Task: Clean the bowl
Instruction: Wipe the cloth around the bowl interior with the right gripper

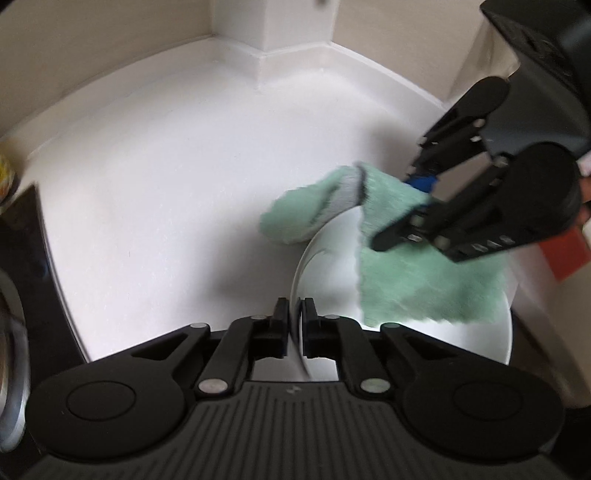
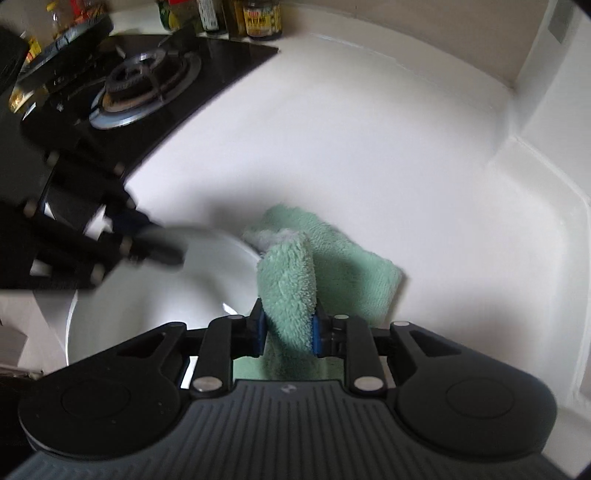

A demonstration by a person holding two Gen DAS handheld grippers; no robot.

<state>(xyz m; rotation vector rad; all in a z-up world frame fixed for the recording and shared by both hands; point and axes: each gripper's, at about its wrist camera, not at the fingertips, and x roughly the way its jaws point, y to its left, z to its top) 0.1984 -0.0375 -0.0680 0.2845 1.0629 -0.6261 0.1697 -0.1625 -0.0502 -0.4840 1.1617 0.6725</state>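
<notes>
A white bowl (image 1: 332, 258) is held tilted above the white counter. My left gripper (image 1: 296, 308) is shut on the bowl's near rim. My right gripper (image 1: 397, 210) comes in from the right and is shut on a green cloth (image 1: 417, 280), which drapes over the bowl's far rim and into its inside. In the right wrist view my right gripper (image 2: 288, 328) pinches a fold of the green cloth (image 2: 291, 280) over the bowl (image 2: 155, 295), and my left gripper (image 2: 155, 251) grips the bowl's rim at the left.
A white counter (image 1: 166, 184) meets beige walls and a corner ledge (image 1: 295, 48). A black gas hob (image 2: 147, 85) with a burner lies to the left, with jars and bottles (image 2: 258, 18) behind it. A red item (image 1: 565, 258) sits at the right.
</notes>
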